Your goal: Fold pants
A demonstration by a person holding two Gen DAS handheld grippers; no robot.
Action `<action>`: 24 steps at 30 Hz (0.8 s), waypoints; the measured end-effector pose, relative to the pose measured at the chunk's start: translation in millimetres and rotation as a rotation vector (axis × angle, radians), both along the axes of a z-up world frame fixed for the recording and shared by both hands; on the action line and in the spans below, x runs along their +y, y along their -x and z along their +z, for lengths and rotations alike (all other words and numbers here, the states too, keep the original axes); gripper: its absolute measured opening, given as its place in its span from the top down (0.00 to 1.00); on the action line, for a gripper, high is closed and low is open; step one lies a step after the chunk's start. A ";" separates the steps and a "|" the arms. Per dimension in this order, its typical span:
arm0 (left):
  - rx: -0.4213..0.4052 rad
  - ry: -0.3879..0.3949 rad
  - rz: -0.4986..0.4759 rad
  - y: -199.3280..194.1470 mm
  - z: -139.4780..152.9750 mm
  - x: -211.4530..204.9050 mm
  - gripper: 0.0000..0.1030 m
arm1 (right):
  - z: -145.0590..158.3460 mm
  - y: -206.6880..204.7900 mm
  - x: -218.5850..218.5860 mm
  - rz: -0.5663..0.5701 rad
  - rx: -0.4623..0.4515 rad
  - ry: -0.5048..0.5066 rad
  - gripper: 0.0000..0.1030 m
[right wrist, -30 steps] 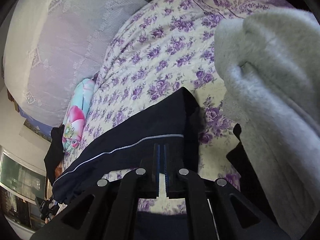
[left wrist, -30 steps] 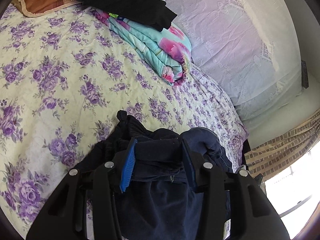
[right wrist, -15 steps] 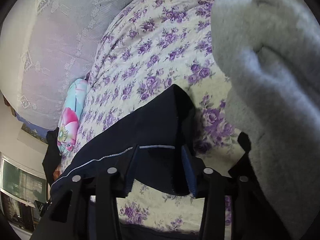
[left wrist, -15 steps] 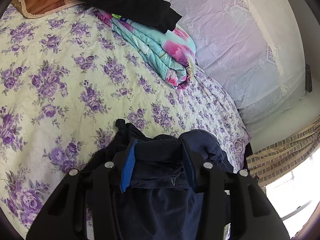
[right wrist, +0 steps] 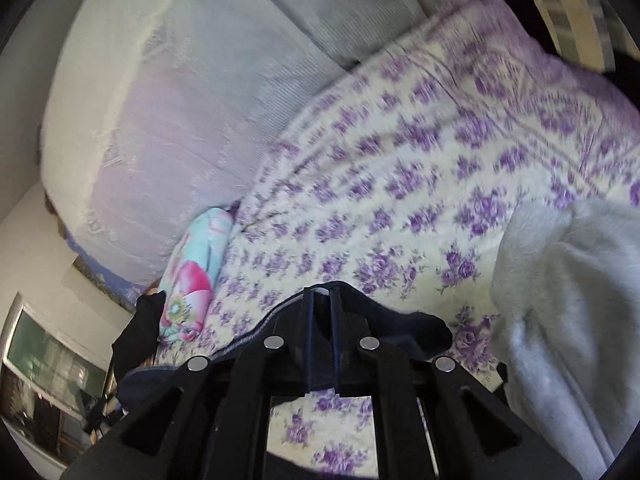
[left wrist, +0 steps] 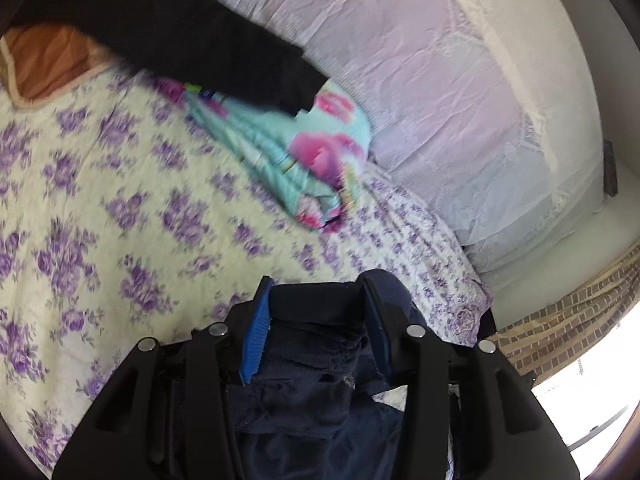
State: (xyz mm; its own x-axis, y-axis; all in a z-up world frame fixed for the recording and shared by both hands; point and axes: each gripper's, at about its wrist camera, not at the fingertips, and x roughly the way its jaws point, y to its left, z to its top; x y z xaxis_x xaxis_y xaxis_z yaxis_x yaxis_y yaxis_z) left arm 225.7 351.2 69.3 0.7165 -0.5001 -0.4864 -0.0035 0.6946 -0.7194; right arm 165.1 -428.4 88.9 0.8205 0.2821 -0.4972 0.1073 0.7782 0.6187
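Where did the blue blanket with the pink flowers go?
The folded turquoise blanket with pink flowers lies on the purple-flowered bedspread, against the white lace-covered headboard; a black garment drapes over it. The right wrist view shows it at far left.

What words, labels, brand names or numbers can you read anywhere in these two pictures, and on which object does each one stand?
None can be read.
A small green and blue tag on the folded turquoise quilt with pink flowers: too small and blurred to read.
The dark navy pants and the purple-flowered bedspread show no writing.

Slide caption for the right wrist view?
Right gripper shut on navy pants above floral bedspread, grey fleece blanket beside.
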 end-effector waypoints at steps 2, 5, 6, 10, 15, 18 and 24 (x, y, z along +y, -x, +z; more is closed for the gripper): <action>-0.044 0.000 -0.023 22.1 7.1 0.4 0.59 | 4.1 38.5 0.1 0.012 -0.021 0.003 0.93; -0.049 0.012 -0.052 60.7 -7.5 6.4 0.59 | -17.8 99.2 -1.9 -0.002 -0.008 -0.015 0.93; -0.037 0.024 -0.057 71.0 -16.2 9.7 0.58 | -31.9 120.8 -3.5 -0.012 0.012 -0.028 0.93; 0.045 0.091 -0.083 108.3 -67.6 22.4 0.59 | -78.0 174.4 -4.6 -0.046 0.059 -0.075 0.93; 0.064 0.142 -0.100 124.5 -99.9 23.3 0.59 | -104.6 194.5 -0.2 -0.073 0.101 -0.103 0.93; 0.033 0.127 -0.097 125.5 -87.9 22.7 0.59 | -89.2 202.7 3.7 -0.068 0.054 -0.099 0.93; -0.026 0.039 -0.126 133.3 -60.3 22.0 0.58 | -74.9 223.2 10.5 -0.047 0.047 -0.048 0.93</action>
State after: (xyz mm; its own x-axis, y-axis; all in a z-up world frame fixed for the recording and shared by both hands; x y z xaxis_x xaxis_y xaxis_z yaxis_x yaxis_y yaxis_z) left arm 92.4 373.3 8.9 0.6588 -0.6054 -0.4466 0.1012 0.6596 -0.7448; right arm -58.1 -417.9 14.0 0.8094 0.2684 -0.5224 0.1729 0.7412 0.6487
